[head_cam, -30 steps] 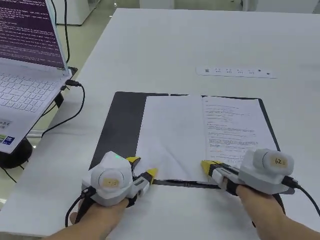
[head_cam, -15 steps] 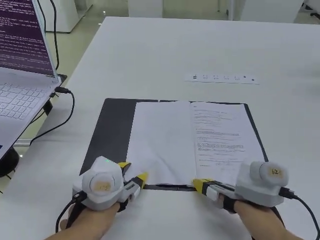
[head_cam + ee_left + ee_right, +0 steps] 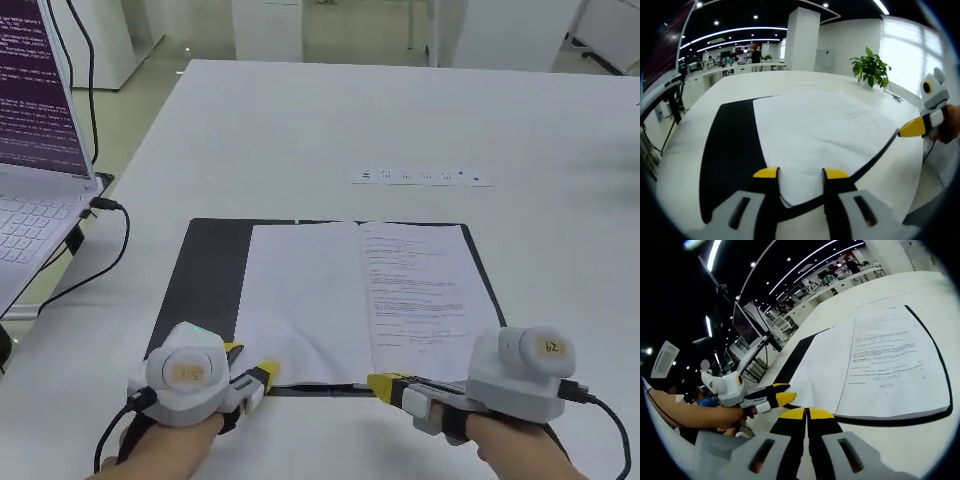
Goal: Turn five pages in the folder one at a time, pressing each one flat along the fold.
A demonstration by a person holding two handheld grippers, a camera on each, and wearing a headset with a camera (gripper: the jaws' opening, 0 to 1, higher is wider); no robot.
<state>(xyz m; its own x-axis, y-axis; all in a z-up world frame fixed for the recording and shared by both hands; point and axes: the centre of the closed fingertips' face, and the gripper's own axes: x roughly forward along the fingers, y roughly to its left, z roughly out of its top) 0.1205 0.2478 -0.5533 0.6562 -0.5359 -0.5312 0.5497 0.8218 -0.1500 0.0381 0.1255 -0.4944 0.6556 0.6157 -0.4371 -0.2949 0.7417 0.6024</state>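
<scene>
At the near edge of the white table (image 3: 400,110), both hands sit low and level, knuckles up, each pointing its tool inward at the folder (image 3: 205,275). The left gripper (image 3: 250,364) has its yellow tips parted a moderate way, straddling the near corner of the blank page (image 3: 295,300) and clamping nothing. The right gripper (image 3: 385,384) has its tips pressed together with nothing between them, aimed at the folder's near edge just by the fold. Its housing carries a sticker reading "62".

The folder lies open and flat, long axis running left to right and the fold pointing away from the person. The printed page (image 3: 420,290) has text too small to read, as does the laptop (image 3: 30,120).
</scene>
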